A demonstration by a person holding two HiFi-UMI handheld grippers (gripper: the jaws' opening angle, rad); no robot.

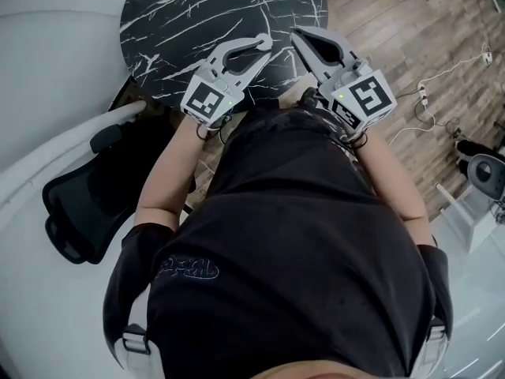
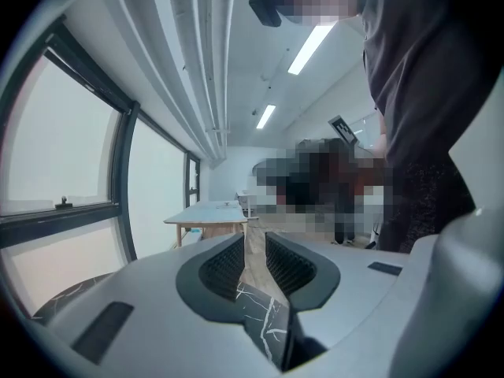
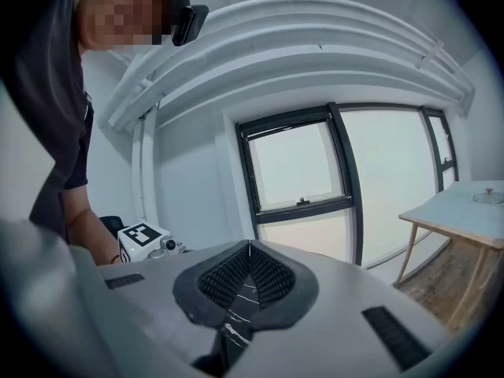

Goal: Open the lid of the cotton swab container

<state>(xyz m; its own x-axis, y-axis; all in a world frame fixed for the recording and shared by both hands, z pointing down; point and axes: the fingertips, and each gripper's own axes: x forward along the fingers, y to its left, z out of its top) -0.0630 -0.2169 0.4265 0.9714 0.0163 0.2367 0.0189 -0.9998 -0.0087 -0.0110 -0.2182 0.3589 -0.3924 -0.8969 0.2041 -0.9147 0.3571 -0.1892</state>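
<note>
Black marble table (image 1: 170, 22) on a wood floor (image 1: 410, 46), a window (image 3: 303, 172) behind.
Over it, the left gripper (image 1: 266, 41) holds its jaws slightly apart, empty; the right gripper (image 1: 295, 35) is closed on nothing; the swab container seems out of view.

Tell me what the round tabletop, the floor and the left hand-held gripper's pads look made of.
Tabletop: black marble or a marble-look laminate, smooth, with branching white veins.
Floor: wood or wood-look planks, matte brown, with visible board seams.
Left hand-held gripper pads: probably rubber or soft plastic, matte dark grey, finely ribbed.
</note>
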